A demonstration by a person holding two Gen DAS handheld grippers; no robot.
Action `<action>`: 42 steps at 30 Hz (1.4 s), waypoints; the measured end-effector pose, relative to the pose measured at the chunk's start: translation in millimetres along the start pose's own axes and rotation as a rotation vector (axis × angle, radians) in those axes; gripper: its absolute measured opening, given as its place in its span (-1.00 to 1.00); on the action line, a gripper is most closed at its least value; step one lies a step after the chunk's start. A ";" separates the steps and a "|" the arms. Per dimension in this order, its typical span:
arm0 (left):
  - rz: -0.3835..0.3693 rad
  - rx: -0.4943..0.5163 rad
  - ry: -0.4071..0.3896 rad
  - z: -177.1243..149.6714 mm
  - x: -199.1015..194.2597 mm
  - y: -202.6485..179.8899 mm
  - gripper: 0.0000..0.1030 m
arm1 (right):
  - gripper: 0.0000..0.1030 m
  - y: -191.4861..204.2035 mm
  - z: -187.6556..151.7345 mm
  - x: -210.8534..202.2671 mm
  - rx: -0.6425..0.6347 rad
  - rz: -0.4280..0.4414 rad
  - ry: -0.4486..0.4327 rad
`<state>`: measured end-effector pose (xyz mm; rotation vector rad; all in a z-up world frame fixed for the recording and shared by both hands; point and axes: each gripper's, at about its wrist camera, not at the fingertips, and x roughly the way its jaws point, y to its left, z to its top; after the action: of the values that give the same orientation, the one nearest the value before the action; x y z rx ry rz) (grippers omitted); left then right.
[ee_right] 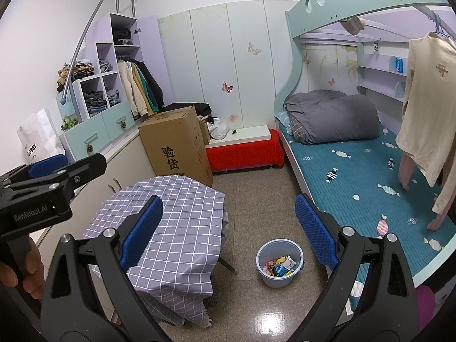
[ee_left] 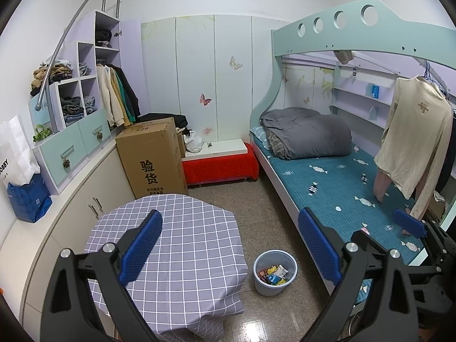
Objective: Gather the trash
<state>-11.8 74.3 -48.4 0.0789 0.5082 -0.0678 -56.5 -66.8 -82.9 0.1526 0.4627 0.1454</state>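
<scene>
Above the table & bin, both grippers, L & R, hover level w/ fingers spread, empty.

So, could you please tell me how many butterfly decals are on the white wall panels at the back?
2: one pale butterfly high on the panels, one pink butterfly lower and further left. The bed alcove holds more.

We hold both grippers up, level, side by side. Our left gripper jaws wide apart, nothing between. Our right gripper likewise spread, holding nothing. Our left hand wraps its handle.
</scene>
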 end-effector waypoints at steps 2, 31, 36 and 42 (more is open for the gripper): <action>0.002 -0.001 0.000 0.7 1.5 -0.2 0.83 | 0.78 -0.3 0.8 1.1 0.000 0.001 0.000; 0.023 0.007 0.012 6.3 21.7 -0.4 0.83 | 0.78 -6.6 7.2 23.6 0.008 0.024 0.018; 0.025 0.005 0.015 9.5 24.7 2.0 0.83 | 0.78 -7.6 8.4 25.9 0.009 0.027 0.022; 0.030 0.001 0.023 12.6 30.2 1.9 0.83 | 0.78 -9.8 9.1 27.6 0.011 0.031 0.026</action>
<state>20.8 73.7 -52.1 0.0883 0.5298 -0.0375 -26.9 -72.6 -88.5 0.1684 0.4873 0.1753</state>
